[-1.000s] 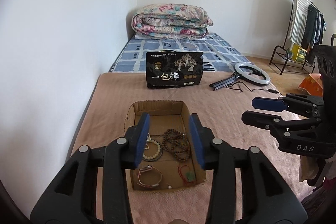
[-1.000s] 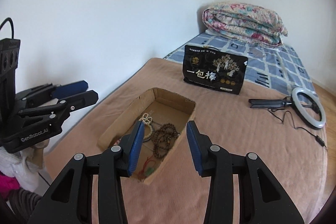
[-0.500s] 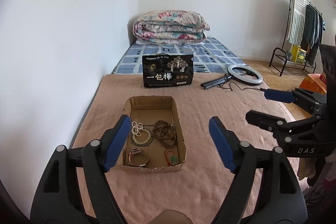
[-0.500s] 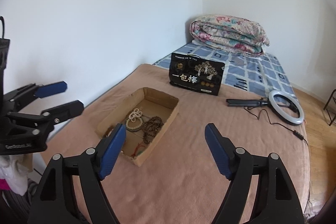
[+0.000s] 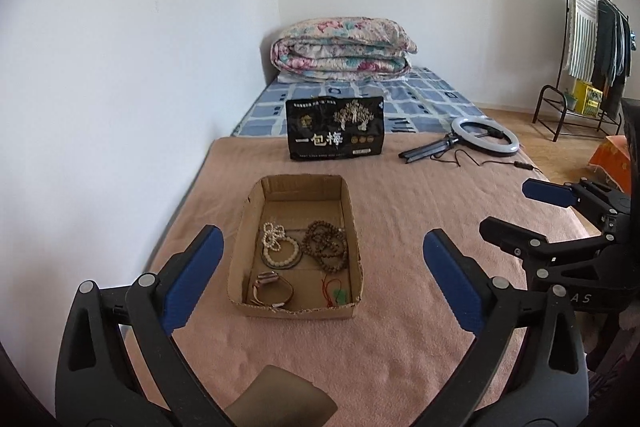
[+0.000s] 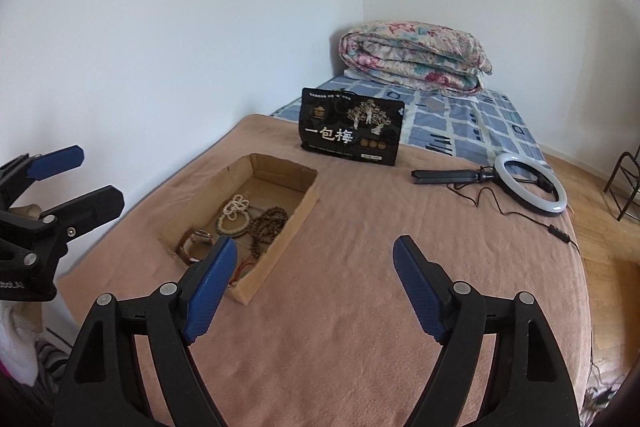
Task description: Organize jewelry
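An open cardboard box (image 5: pixel 352 211) (image 6: pixel 298 217) lies on the pink blanket. Inside it are a white pearl strand (image 5: pixel 273 238) (image 6: pixel 236 205) on a pale bead bracelet (image 5: pixel 282 255), a heap of brown wooden beads (image 5: pixel 325 245) (image 6: pixel 269 225), a pink-strap watch (image 5: pixel 272 287) (image 6: pixel 196 241) and a red cord with a green pendant (image 5: pixel 338 293). My left gripper (image 5: pixel 322 277) is wide open and empty, held back from the box's near end. My right gripper (image 6: pixel 314 275) is wide open and empty, to the right of the box.
A black snack bag (image 5: pixel 335 133) (image 6: pixel 352 131) stands beyond the box. A ring light on a folded tripod (image 5: pixel 482 135) (image 6: pixel 528 183) with its cable lies to the right. A folded floral quilt (image 5: pixel 342 45) sits at the far wall. A clothes rack (image 5: pixel 592 39) stands far right.
Both grippers have opened from nearly shut to wide open and have pulled back and up from the box, which now looks smaller in both views.
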Tool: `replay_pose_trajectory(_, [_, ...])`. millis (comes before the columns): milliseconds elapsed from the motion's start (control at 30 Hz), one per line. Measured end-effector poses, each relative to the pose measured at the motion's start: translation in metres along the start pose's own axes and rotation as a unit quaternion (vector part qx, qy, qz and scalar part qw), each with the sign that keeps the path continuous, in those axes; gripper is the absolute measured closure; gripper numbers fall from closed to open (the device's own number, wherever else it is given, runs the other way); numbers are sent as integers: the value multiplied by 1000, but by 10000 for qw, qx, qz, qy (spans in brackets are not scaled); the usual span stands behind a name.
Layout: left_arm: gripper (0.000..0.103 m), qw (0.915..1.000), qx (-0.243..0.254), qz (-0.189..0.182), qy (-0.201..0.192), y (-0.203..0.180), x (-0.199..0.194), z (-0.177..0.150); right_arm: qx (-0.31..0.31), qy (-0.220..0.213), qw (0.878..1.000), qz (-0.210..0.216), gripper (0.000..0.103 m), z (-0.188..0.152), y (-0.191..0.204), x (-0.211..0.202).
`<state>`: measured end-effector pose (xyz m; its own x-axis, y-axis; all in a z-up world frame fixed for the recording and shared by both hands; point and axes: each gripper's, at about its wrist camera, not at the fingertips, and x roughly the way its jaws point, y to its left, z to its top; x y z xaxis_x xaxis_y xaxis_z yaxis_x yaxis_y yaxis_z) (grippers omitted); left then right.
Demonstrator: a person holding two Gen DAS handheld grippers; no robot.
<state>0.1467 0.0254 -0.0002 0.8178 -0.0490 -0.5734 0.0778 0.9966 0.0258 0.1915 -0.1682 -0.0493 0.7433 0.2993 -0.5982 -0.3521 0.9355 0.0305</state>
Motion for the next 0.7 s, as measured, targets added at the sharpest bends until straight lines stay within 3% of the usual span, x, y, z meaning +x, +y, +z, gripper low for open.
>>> replay_pose_trajectory(333, [1, 9993, -240, 85, 284, 16, 17, -10, -129, 276, 9995, -42, 22, -11, -1, 13])
replay_pose_trajectory(700, [1, 9991, -255, 134, 315, 19, 19, -13, -168, 317, 9993, -36, 22, -13, -3, 13])
